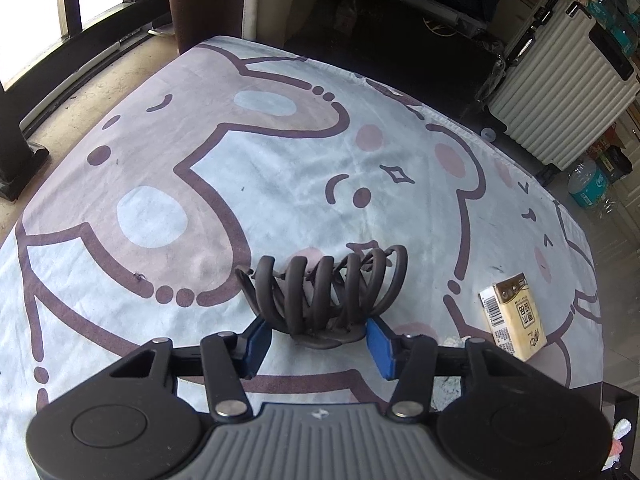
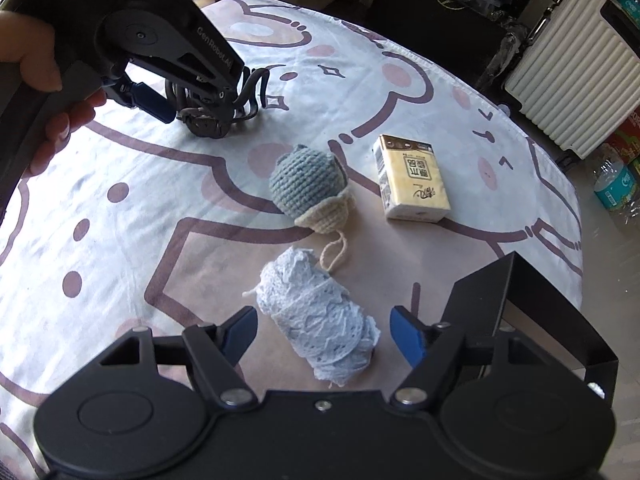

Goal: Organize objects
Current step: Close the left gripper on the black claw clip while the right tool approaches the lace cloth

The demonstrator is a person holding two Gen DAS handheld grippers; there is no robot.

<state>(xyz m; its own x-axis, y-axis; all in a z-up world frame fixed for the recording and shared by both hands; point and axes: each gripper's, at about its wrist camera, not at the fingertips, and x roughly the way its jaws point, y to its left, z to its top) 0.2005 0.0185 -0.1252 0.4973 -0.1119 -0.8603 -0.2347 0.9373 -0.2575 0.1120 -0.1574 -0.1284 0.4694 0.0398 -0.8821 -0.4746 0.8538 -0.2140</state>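
A bench [image 2: 120, 280] draped in a cartoon-bear cloth fills both views. In the right wrist view, a dark hair clip [image 2: 224, 100] lies on it upper left, a crocheted toy [image 2: 308, 184] and tissue pack [image 2: 412, 178] at centre, and a pale blue lace roll [image 2: 320, 320] below them.
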